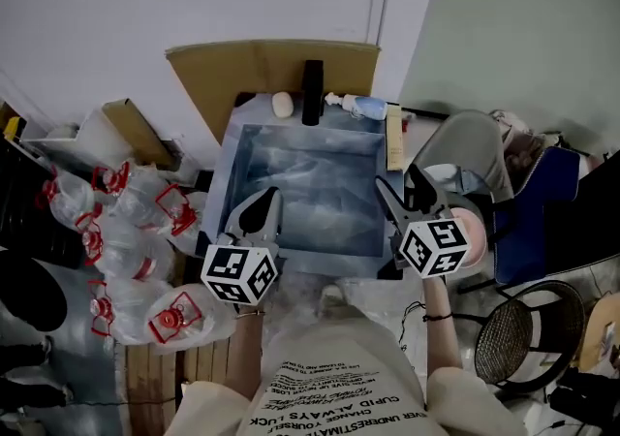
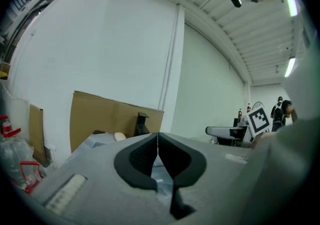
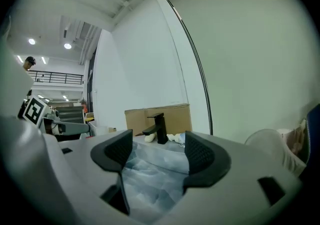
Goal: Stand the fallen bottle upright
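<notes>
The fallen bottle (image 1: 356, 107), white with a blue body, lies on its side on the sink's back rim, right of the black faucet (image 1: 312, 92). In the right gripper view the bottle (image 3: 177, 138) shows beside the faucet (image 3: 160, 128). My left gripper (image 1: 266, 198) hovers over the sink's near left corner, jaws shut on nothing (image 2: 158, 136). Over the near right corner my right gripper (image 1: 399, 180) is open and empty (image 3: 159, 146). Both grippers are well short of the bottle.
The sink (image 1: 291, 172) is lined with crinkled plastic. A pale soap bar (image 1: 282, 104) lies left of the faucet, and cardboard (image 1: 262, 61) stands behind. Clear bottles with red caps (image 1: 126, 231) pile up at left. A grey chair (image 1: 465, 148) and a wire stool (image 1: 523, 332) stand at right.
</notes>
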### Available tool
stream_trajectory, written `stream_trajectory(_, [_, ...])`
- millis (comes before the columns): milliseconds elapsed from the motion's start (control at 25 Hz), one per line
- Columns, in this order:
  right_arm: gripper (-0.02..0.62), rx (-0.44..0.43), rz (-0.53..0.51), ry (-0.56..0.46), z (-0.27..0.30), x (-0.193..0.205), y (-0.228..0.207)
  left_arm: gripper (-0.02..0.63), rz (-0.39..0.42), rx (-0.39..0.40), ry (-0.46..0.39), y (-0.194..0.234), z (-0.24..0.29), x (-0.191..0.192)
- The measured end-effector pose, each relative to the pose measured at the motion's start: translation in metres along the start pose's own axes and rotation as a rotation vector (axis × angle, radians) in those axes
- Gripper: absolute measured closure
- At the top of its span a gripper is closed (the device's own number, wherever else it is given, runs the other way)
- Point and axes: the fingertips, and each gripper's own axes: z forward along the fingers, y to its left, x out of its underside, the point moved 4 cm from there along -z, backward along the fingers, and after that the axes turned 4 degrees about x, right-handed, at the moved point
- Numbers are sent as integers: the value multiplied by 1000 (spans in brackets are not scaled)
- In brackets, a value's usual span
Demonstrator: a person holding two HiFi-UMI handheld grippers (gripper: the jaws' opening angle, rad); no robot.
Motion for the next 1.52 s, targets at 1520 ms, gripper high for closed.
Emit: stream_trajectory(1520, [275, -406, -675, 540, 294, 24, -50, 581, -185, 39, 238, 81, 187, 79])
